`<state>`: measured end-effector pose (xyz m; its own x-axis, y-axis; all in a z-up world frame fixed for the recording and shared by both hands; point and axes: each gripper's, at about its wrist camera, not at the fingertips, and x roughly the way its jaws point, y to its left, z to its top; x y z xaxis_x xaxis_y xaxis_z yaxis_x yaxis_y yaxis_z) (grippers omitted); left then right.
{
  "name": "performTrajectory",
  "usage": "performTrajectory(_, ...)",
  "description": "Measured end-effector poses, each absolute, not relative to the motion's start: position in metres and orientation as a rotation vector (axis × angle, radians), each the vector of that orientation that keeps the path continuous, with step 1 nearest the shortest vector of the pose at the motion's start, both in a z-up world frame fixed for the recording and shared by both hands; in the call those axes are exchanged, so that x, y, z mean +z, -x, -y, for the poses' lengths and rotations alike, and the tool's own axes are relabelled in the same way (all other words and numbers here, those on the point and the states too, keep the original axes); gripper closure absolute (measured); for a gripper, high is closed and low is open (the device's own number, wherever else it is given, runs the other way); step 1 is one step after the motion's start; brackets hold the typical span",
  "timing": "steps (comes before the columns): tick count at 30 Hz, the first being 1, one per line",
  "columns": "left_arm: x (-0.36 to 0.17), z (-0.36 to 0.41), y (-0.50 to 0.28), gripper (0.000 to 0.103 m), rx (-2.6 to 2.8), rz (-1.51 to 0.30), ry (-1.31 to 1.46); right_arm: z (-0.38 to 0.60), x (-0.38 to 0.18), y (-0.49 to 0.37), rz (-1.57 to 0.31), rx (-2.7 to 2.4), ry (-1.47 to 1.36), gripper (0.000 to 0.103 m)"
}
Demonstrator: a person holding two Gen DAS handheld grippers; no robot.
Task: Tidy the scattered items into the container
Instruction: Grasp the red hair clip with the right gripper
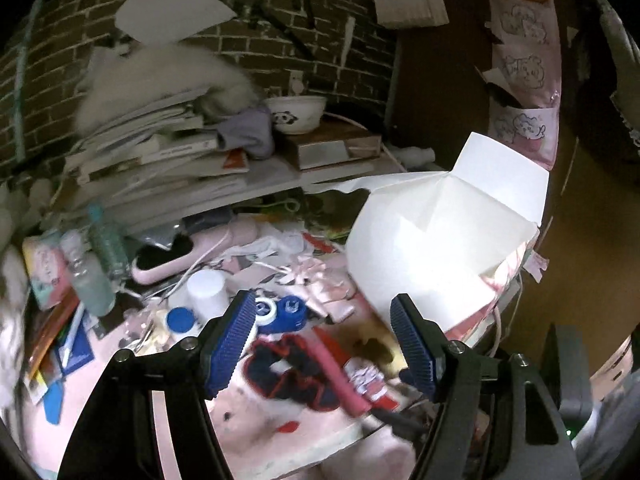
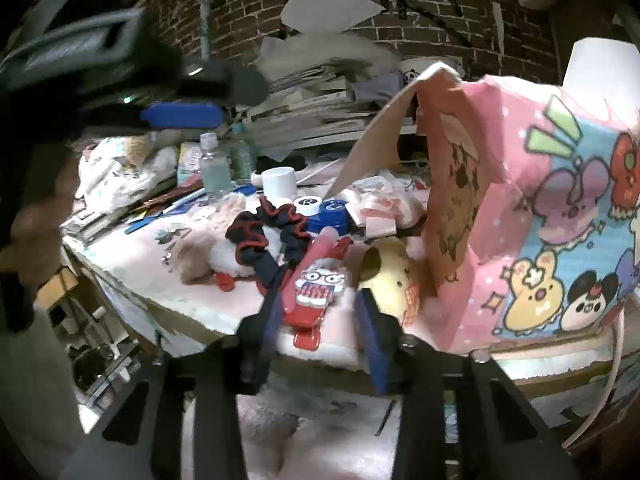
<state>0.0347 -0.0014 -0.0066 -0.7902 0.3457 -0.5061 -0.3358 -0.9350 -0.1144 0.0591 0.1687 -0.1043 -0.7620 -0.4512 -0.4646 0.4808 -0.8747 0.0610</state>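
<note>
The container is a pink cartoon-printed box [image 2: 560, 220] with its flap [image 2: 452, 184] raised; in the left wrist view it shows as a white box [image 1: 440, 240]. A navy scrunchie with red trim [image 2: 272, 236] [image 1: 288, 372], a pink stick [image 2: 324, 248] [image 1: 338, 368] and a red cartoon hair clip [image 2: 316, 300] lie on the pink mat. My right gripper [image 2: 320, 328] is open, its fingers on either side of the clip's near end. Above the scrunchie, my left gripper [image 1: 322, 340] hangs open and holds nothing.
A blue and white lens case [image 2: 324, 210], a white cup [image 2: 280, 182], bottles [image 2: 214, 168] and pink ribbons [image 2: 376, 208] crowd the mat. A yellow plush [image 2: 388, 276] sits by the box. Stacked books [image 1: 160, 152] and a bowl [image 1: 296, 112] fill the shelf behind.
</note>
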Motion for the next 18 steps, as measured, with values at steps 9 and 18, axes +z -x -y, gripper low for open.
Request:
performTrajectory(9,-0.02,0.025,-0.054,0.033,2.668,0.084,0.66,-0.152,-0.11,-0.049,-0.184,-2.647,-0.679,0.08)
performTrajectory(18,-0.035,0.039,-0.057,0.031,2.669,0.167,0.651,-0.15,-0.117,-0.03,-0.149,-2.667,-0.69,0.071)
